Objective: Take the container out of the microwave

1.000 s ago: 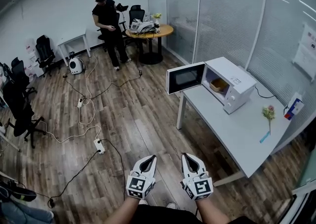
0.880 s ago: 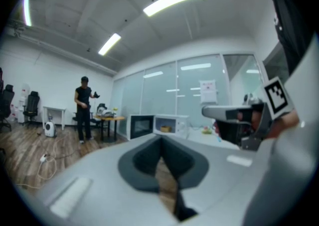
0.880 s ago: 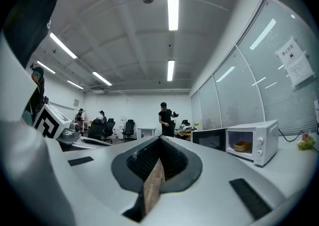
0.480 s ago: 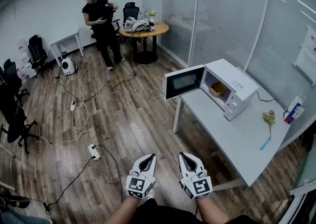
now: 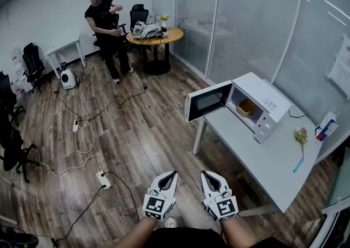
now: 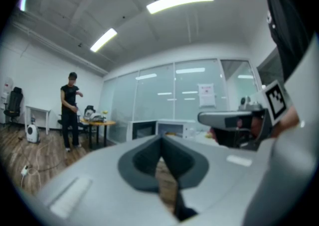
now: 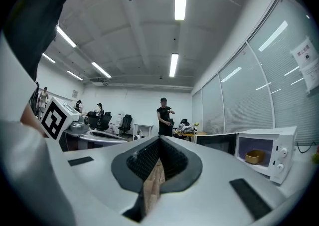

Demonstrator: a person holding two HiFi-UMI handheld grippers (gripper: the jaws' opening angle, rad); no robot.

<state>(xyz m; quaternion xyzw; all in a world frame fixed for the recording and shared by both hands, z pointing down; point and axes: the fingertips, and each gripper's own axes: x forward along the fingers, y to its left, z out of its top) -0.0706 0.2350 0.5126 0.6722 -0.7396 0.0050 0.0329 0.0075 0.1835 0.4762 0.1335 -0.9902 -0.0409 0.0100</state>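
A white microwave stands on a white table at the right, its door swung open to the left. Inside sits a small tan container, also seen as the container in the right gripper view. My left gripper and right gripper are held side by side low in the head view, over the wooden floor, well short of the table. Both are shut and hold nothing. The left gripper and right gripper point level, with the microwave off to the right.
A person stands by a round wooden table at the back. Cables and a power strip lie on the floor to the left. A flower and a carton sit on the white table. Glass partitions line the right side.
Both grippers have travelled forward across the floor together, still shut. The person at the back has shifted left in the head view.
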